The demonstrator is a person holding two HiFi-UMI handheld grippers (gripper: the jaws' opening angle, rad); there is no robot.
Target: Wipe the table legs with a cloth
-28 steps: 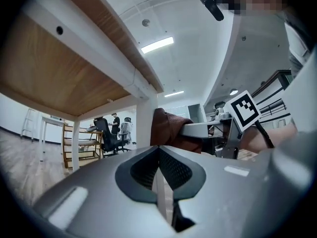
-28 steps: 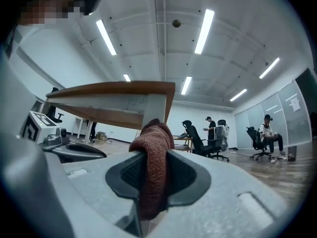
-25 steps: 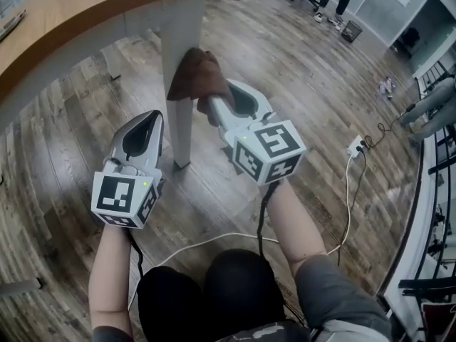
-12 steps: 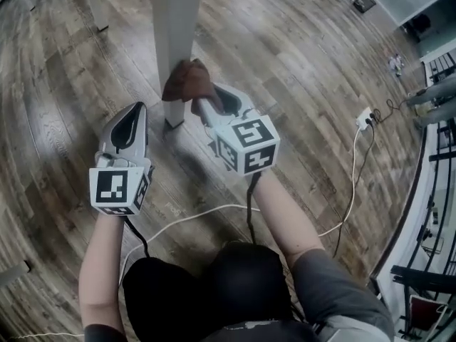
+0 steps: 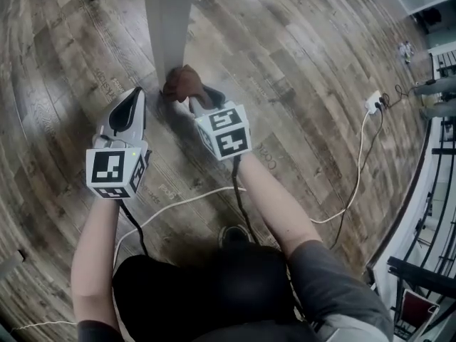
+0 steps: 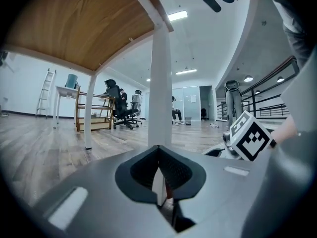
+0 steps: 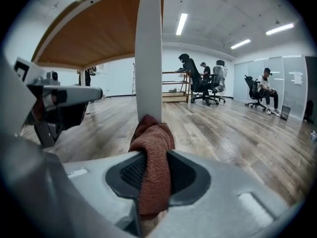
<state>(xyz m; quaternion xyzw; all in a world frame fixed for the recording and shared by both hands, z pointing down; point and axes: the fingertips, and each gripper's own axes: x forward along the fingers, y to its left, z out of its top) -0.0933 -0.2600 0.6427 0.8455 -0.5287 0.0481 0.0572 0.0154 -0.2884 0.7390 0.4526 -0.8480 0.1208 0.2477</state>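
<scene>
Cloth sits bunched against foot of leg, low near floor. Our left gripper waits just left of leg, jaws together, holding nothing. Our right gripper pinches cloth, pressing it on leg.

We find the cloth pressed against the foot of the table leg, clamped between the jaws of the right gripper. The left gripper sits just left of the leg. A cable lies on the floor, nearer the person.
</scene>
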